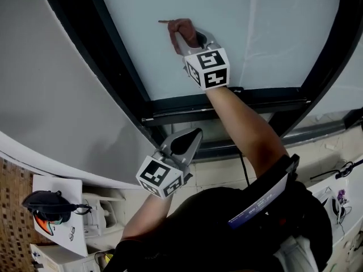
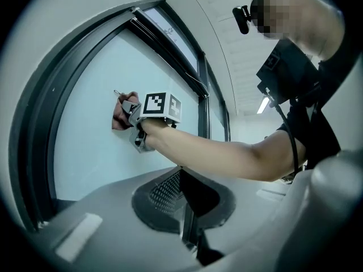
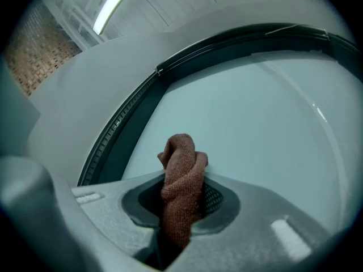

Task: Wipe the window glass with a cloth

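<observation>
Gripping a rolled brown cloth [image 3: 181,180], the right claw [image 1: 184,38] holds it against the glass [image 1: 261,33]; the left claw [image 2: 186,220], by its own view, is clenched and empty, off the glass.

Rusty brown, with a fine looped weave, on the cloth [image 3: 180,174]. Pale blue-green, plain and milky, across the window glass [image 1: 266,33]; black along the window frame [image 1: 227,103]. Light grey on the right gripper [image 3: 181,208] and the left gripper [image 2: 187,220], with black, mesh-patterned pads [image 2: 164,194]. White with black square markers on the right cube [image 1: 207,68] and the left cube [image 1: 160,176]. Flat pale grey on the wall [image 1: 51,95]; small brown mosaic pattern on the tiling [image 1: 12,186].
</observation>
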Demonstrator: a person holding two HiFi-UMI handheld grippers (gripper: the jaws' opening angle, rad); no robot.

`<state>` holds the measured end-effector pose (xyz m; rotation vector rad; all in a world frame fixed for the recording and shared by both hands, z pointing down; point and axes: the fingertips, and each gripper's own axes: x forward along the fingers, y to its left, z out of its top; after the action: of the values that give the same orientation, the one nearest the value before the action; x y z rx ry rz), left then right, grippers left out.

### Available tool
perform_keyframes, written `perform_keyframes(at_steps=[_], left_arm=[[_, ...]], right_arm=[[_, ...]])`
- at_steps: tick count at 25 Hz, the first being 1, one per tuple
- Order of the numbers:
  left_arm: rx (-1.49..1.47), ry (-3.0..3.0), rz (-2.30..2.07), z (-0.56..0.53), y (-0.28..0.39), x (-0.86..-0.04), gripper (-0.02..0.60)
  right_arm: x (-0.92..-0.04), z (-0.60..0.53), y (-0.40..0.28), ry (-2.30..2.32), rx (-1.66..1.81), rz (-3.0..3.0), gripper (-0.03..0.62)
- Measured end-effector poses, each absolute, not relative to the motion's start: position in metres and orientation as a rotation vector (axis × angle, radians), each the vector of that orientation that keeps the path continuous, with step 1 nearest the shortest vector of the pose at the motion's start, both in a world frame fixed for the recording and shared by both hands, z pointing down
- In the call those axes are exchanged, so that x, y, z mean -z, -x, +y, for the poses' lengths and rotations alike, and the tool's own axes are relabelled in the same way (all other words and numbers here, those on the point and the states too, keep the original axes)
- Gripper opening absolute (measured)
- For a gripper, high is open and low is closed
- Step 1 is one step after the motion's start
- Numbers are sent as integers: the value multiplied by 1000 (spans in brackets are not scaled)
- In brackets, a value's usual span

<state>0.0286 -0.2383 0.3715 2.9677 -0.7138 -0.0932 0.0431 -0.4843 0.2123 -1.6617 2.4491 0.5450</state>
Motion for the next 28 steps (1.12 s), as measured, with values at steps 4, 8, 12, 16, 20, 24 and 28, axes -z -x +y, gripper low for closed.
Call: perform_keyframes(at_steps=[4,8,12,16,20,24,28], left_arm=[[90,-2969,-698,-234,-45,-373,17],[82,-2969,-688,-232,-60,-373,17],[76,-2974,-680,-234,-73,-373,17],[59,-2983,-654,-233,-87,-374,17],[43,-2992,-628,-231,-97,-373,17],[31,-3000,-603,-230,-108,-374,17],[27,-3005,-581,-228,-118,-374,17]], right_arm=[[-210,-478,-68,1693,-587,2429,71],[-207,-471,-95,1715,-610,2408,71],[-207,-469,-118,1729,-617,2390,71],[-207,-465,-138,1748,-624,2373,71],[-206,-461,-156,1765,-626,2352,71],[-208,-458,-176,1787,-614,2325,72],[-208,-454,-194,1806,-611,2308,72]])
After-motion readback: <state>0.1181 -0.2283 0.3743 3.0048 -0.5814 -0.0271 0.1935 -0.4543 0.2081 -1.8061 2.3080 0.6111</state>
